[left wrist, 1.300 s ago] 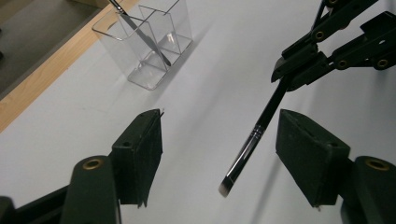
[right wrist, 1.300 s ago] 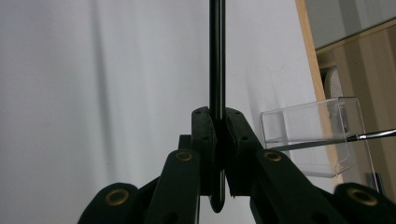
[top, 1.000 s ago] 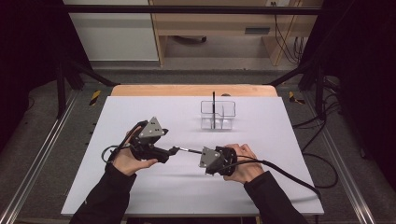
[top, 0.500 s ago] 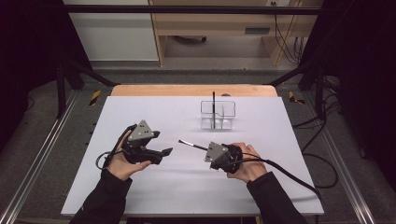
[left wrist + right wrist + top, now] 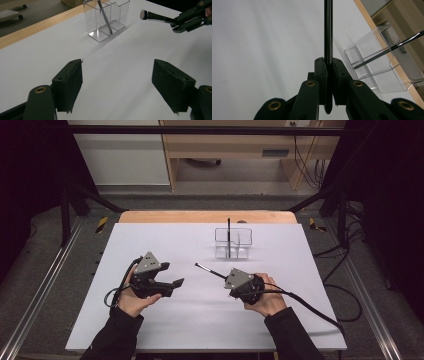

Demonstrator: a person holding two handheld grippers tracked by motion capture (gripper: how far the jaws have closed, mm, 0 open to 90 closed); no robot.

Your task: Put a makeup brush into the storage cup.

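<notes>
My right gripper [image 5: 227,277] is shut on the handle of a black brush [image 5: 210,270], which points up and to the left over the white table. In the right gripper view the jaws [image 5: 329,67] pinch the thin black handle [image 5: 327,30]. My left gripper [image 5: 171,275] is held open to the left of the brush tip, apart from it. Its pads [image 5: 68,85] stand wide with nothing between them, and the brush's pale tip [image 5: 143,14] hangs ahead at upper right. A clear divided holder [image 5: 233,242] stands farther back, and a second black brush [image 5: 228,235] leans in it.
The white table top [image 5: 150,240] spreads around both hands, with a wooden strip [image 5: 200,216] along its far edge. Cables trail from the right gripper off the table's right side [image 5: 310,307]. Metal frame rails [image 5: 45,285] run along both sides.
The left gripper has drawn back to the left and lower, away from the brush tip that it met a second ago. The right gripper keeps the brush, now tilted more up-left.
</notes>
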